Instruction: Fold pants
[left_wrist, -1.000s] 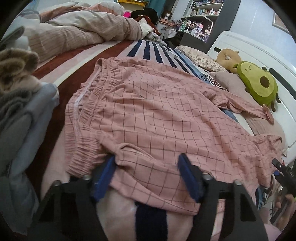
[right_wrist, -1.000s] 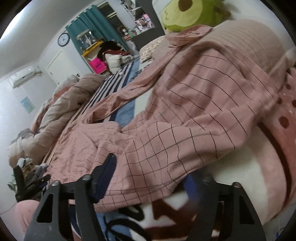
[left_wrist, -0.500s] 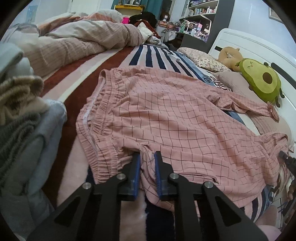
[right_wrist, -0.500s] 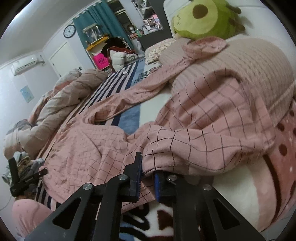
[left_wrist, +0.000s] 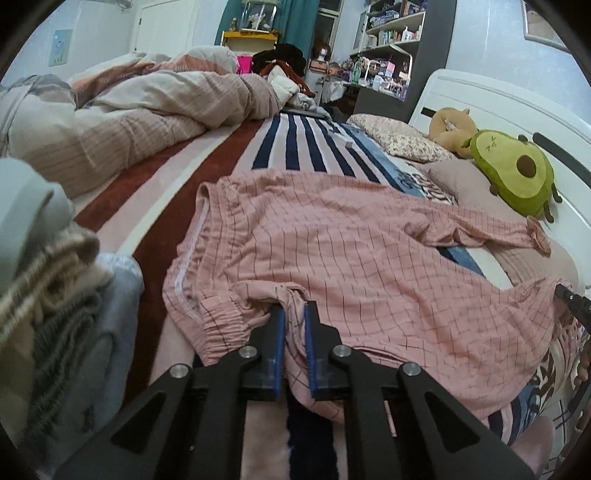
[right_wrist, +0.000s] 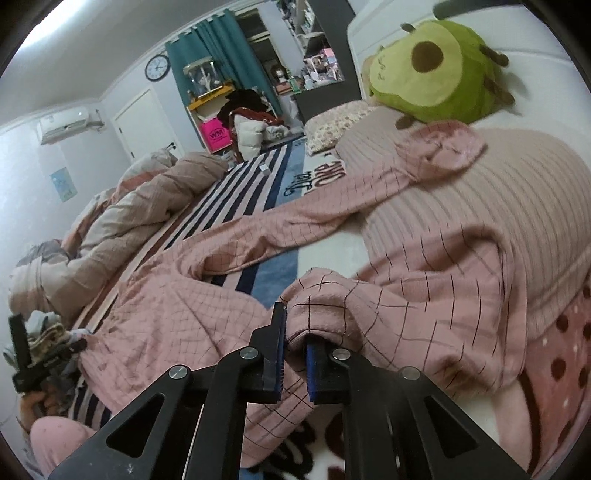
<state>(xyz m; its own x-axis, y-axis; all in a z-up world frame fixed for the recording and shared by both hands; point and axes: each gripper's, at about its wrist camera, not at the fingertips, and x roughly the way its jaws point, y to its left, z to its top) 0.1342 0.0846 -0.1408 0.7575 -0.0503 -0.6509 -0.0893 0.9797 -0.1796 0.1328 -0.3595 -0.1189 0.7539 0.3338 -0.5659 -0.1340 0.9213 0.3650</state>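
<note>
Pink checked pants (left_wrist: 351, 258) lie spread across the striped bed, waistband to the left and legs running right toward the headboard. My left gripper (left_wrist: 294, 314) is shut on the near edge of the pants close to the waistband, and the cloth bunches up around its blue pads. In the right wrist view the same pants (right_wrist: 399, 299) drape over a ribbed pillow. My right gripper (right_wrist: 293, 321) is shut on a lifted fold of the near pant leg. The other leg (right_wrist: 332, 206) stretches away toward the avocado toy.
A crumpled duvet (left_wrist: 140, 110) fills the bed's far left. An avocado plush (left_wrist: 517, 173) and a brown plush (left_wrist: 448, 123) lean on the white headboard (left_wrist: 498, 99). Folded clothes (left_wrist: 48, 288) are stacked at the left. Shelves (left_wrist: 384, 40) stand behind.
Both grippers went from open around the pants' near edge to shut on the cloth. Both have then risen a little, pulling the pinched fabric up off the bed.
</note>
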